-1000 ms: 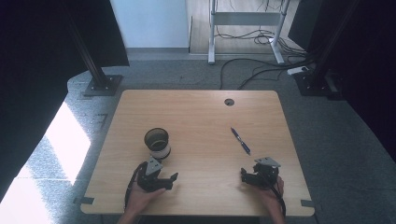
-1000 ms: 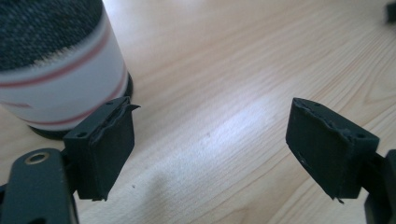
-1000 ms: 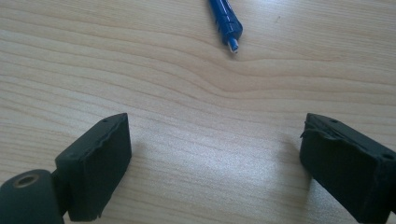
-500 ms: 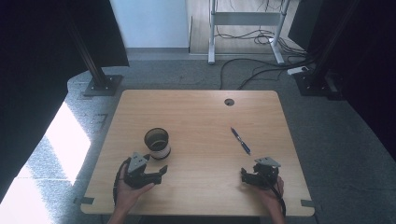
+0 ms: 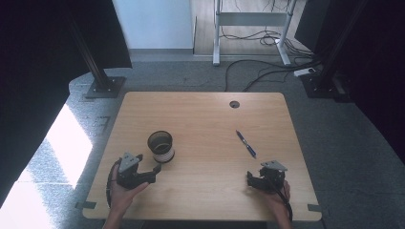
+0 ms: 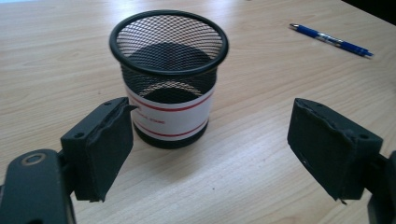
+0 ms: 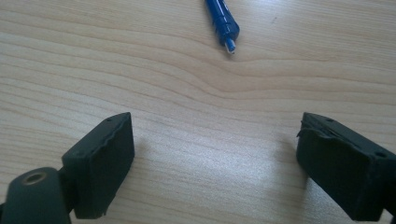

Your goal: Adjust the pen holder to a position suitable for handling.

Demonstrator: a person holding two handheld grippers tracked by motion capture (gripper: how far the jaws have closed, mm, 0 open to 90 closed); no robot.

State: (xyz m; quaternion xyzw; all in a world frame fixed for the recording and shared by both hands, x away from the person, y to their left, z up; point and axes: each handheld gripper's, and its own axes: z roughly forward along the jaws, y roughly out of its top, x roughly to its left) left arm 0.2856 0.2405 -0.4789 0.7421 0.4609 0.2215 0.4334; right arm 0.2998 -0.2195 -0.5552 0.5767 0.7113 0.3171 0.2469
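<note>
Down near the front edge of the table (image 5: 200, 109), the left gripper (image 5: 154, 168) sits with its jaws spread wide, empty, aimed at the mesh cup (image 5: 160, 146) just ahead, which stands upright toward the left edge. Bare wood lies between the pads (image 6: 100, 154) and the cup. Toward the front right corner, the right gripper (image 5: 249, 179) is likewise spread and empty, with the blue pen (image 5: 246, 143) lying flat a little beyond it.
</note>
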